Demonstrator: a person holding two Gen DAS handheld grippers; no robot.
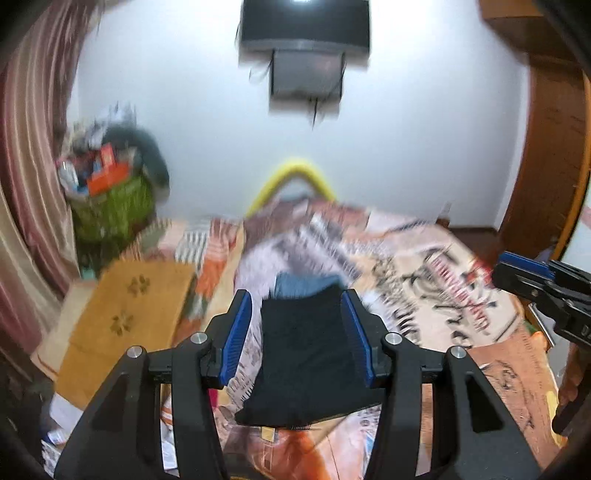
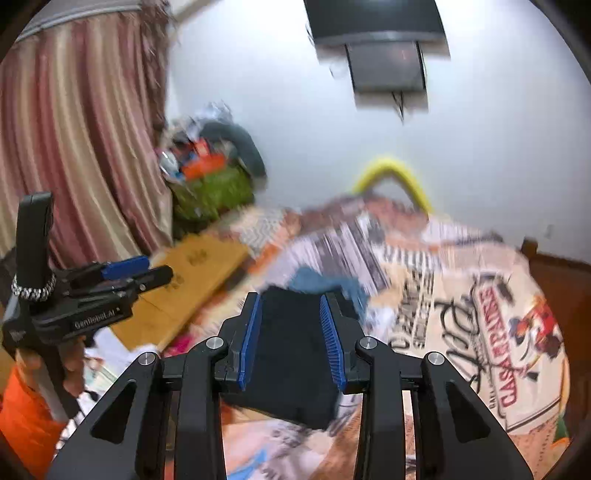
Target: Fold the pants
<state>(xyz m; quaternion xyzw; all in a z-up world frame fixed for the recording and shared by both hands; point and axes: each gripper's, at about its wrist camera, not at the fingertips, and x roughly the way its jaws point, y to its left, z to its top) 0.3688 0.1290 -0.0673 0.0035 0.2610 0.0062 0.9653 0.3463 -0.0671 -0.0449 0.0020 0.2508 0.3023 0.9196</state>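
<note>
The folded black pants (image 1: 303, 354) lie flat on the patterned bedspread (image 1: 443, 295), with a blue garment (image 1: 303, 286) just beyond them. My left gripper (image 1: 300, 295) is open and empty, raised above the pants. My right gripper (image 2: 291, 299) is also open and empty, above the same black pants (image 2: 291, 369), with the blue garment (image 2: 325, 282) behind them. Each gripper shows in the other's view: the right gripper (image 1: 517, 269) at the right edge, the left gripper (image 2: 144, 269) at the left. Both views are motion-blurred.
A yellow-brown mat (image 1: 125, 314) lies on the bed's left side. A green basket of clutter (image 1: 110, 206) stands by the striped curtain (image 1: 29, 166). A yellow tube (image 1: 291, 181) arches at the bed's far end. A wall-mounted TV (image 1: 306, 26) hangs above. A wooden door frame (image 1: 546, 147) is at the right.
</note>
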